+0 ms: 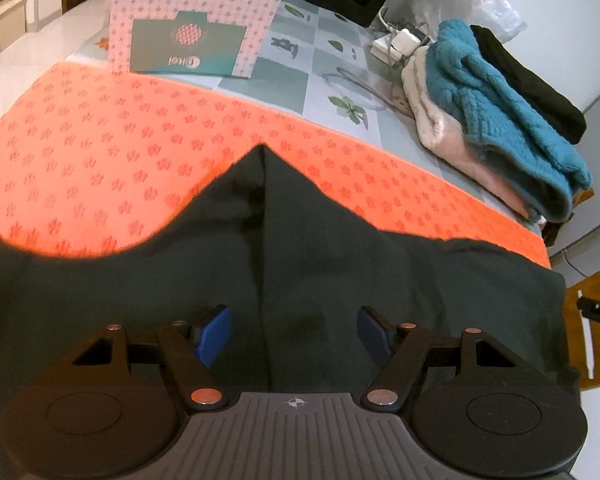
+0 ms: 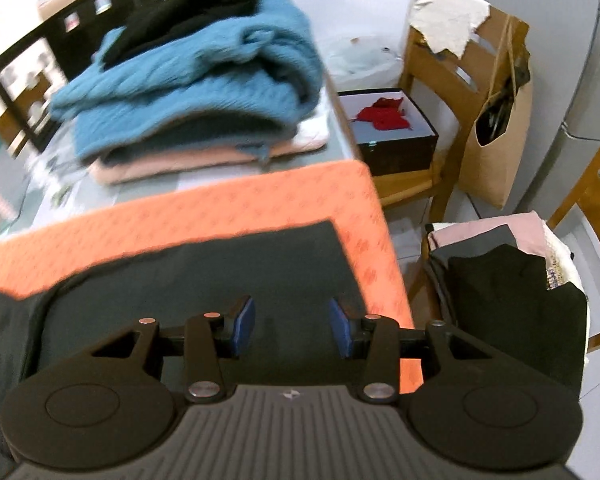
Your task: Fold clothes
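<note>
Orange mat (image 1: 100, 128) with a flower print covers the near part of the counter (image 1: 300, 68); it seems to serve as the folding area, kept apart from the clutter farther back.

Left jaws (image 1: 294, 330): standing apart, nothing between the blue pads (image 1: 216, 330), hovering over the dark garment (image 1: 320, 260). Right jaws (image 2: 292, 326): also apart and empty, over the same dark garment (image 2: 220, 272), near its right edge.

Garment state: spread flat on the mat, a straight seam or crease running from between my left jaws up to a pointed far corner. In the right wrist view its far-right corner is square and its edges run parallel to the mat's border, so it looks laid out or partly squared on purpose. I cannot tell what kind of garment it is, or whether it is doubled over already. This would fit a piece spread for folding, or one just released between folds.

Farther out: a stack of folded clothes (image 1: 500, 112) sits far right on the counter, teal knit on top of pale pink, black piece behind. Likely the finished pile, kept off the mat. A patterned box (image 1: 188, 20) stands at the far edge. Off the counter to the right, a heap of clothes (image 2: 508, 276) rests on a chair, possibly the supply.

Right wrist view is motion-blurred.
</note>
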`<act>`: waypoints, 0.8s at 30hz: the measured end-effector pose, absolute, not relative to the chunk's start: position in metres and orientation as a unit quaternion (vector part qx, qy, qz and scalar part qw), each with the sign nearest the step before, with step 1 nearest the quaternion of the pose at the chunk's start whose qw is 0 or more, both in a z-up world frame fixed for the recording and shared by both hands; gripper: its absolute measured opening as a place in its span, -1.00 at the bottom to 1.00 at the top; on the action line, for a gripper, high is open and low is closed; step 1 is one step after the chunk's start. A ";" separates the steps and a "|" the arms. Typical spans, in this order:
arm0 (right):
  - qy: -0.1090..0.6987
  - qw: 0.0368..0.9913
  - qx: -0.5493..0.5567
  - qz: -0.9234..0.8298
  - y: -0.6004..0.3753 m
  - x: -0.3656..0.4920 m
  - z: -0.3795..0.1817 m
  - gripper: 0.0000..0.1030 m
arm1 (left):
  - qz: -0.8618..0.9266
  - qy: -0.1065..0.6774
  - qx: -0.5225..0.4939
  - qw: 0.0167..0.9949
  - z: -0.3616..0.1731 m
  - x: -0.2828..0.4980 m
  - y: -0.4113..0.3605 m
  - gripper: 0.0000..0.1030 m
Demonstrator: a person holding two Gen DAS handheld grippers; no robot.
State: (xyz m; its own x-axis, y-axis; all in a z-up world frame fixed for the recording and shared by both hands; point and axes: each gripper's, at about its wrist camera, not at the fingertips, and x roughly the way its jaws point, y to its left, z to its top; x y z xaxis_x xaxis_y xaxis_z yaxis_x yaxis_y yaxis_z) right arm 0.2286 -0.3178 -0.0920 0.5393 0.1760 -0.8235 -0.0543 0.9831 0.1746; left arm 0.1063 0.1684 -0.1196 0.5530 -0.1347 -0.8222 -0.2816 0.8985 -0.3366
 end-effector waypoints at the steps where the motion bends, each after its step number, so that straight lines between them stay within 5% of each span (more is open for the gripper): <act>1: 0.475 0.875 0.069 0.061 -0.319 0.237 -0.094 -0.08 | 0.044 0.470 -0.219 0.854 -0.121 0.111 0.169 0.37; 16: 0.496 0.854 0.157 0.023 -0.339 0.315 -0.136 -0.14 | 0.052 0.448 -0.187 0.873 -0.126 0.141 0.160 0.23; 19: 0.499 0.850 0.164 0.038 -0.338 0.314 -0.138 -0.83 | 0.057 0.440 -0.181 0.878 -0.127 0.143 0.160 0.23; 21: 0.500 0.848 0.169 0.048 -0.337 0.314 -0.139 -0.93 | 0.043 0.440 -0.180 0.879 -0.128 0.144 0.158 -0.34; 22: 0.501 0.847 0.171 0.053 -0.336 0.313 -0.140 -0.94 | 0.035 0.441 -0.179 0.879 -0.129 0.145 0.157 -0.86; 24: 0.495 0.851 0.167 0.060 -0.334 0.309 -0.134 -0.94 | 0.025 0.433 -0.177 0.883 -0.124 0.141 0.154 -0.88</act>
